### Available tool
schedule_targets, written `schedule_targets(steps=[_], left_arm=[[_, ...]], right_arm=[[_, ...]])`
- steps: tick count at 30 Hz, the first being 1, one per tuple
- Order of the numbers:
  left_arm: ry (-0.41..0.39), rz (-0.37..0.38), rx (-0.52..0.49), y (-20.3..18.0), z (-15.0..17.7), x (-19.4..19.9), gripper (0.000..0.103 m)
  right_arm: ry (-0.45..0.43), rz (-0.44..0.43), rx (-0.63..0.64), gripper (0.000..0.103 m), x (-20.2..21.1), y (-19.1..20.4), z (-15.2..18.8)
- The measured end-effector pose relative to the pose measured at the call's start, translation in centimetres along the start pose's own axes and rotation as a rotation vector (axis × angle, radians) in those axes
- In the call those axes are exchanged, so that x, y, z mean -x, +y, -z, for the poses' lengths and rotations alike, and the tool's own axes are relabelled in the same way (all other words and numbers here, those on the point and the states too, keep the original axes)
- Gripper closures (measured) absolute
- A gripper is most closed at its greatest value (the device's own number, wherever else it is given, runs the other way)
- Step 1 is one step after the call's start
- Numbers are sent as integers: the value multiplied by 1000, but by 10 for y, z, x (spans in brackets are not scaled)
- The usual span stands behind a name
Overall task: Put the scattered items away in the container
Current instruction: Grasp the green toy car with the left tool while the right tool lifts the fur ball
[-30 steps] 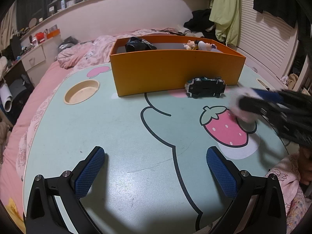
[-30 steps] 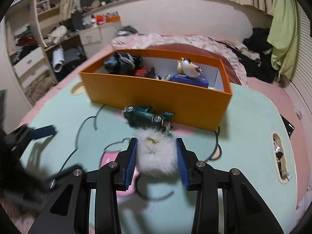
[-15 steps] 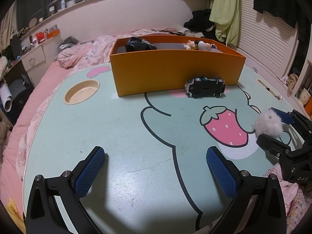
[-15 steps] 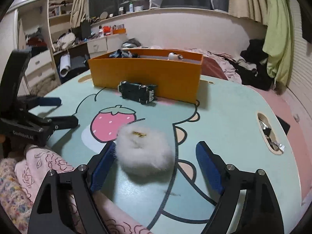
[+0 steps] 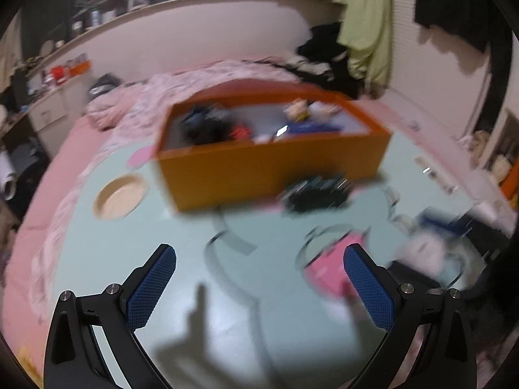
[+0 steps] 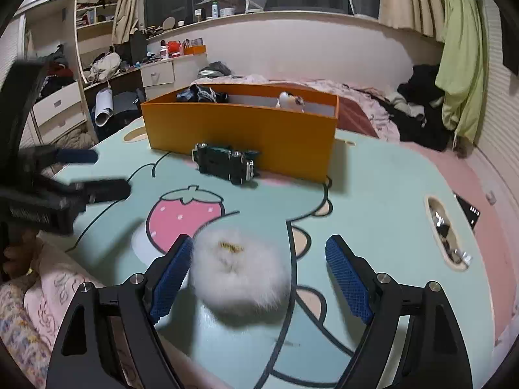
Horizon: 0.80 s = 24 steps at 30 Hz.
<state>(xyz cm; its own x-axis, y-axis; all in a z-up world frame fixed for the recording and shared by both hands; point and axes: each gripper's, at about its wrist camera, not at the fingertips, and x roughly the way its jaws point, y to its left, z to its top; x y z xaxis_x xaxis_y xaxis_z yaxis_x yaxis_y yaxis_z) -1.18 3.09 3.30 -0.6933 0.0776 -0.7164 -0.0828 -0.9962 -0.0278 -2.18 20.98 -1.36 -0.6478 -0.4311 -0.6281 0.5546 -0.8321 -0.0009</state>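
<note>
A white fluffy ball lies on the mint table between the jaws of my right gripper. Those jaws are closing; the left pad brushes the fur and the right pad stands apart from it. A dark green toy car lies on its side against the front wall of the orange box, which holds dark cloth and a small figure. My left gripper hangs open over the table with nothing in it, facing the box and the car; its view is blurred.
A round cup recess sits left of the box, and a narrow slot with small items near the table's right edge. Pink bedding surrounds the table. A person's hand holds the left gripper at the left.
My right gripper set the fluffy ball down on the table and opened around it. My left gripper lifted and moved toward the box, blurring its view.
</note>
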Motion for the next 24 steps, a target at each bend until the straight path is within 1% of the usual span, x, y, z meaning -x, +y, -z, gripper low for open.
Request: schedule_targets(steps=[1, 2, 6, 9, 11, 13, 14, 15, 16, 20, 22, 24], left_arm=[[9, 10, -4, -6, -8, -6, 0], [20, 14, -9, -12, -13, -12, 0], [80, 18, -40, -35, -27, -41, 0], [115, -19, -47, -44, -33, -59, 0], [116, -51, -24, -44, -38, -67, 0], [114, -45, 17, -40, -42, -72, 0], [116, -34, 33, -38, -43, -74, 4], [122, -15, 45, -37, -42, -77, 21], [135, 7, 45, -36, -41, -79, 31], [133, 48, 33, -31, -32, -75, 31], [117, 85, 43, -24, -26, -66, 31], [90, 99, 51, -14, -22, -50, 31]], right_arm=[[2, -17, 11, 62, -1, 1, 1], [7, -27, 9, 65, -3, 1, 2], [-52, -18, -91, 65, 11, -20, 7], [-87, -22, -142, 65, 21, -36, 7], [-95, -26, -158, 65, 24, -42, 6], [-100, -39, -163, 65, 24, -42, 4], [-98, -43, -162, 65, 24, -41, 3], [-96, -47, -158, 65, 23, -39, 3], [-92, -50, -152, 65, 22, -37, 3], [-85, -55, -142, 65, 21, -34, 4], [-88, -53, -141, 65, 22, -34, 4], [-91, -52, -141, 65, 23, -34, 2]])
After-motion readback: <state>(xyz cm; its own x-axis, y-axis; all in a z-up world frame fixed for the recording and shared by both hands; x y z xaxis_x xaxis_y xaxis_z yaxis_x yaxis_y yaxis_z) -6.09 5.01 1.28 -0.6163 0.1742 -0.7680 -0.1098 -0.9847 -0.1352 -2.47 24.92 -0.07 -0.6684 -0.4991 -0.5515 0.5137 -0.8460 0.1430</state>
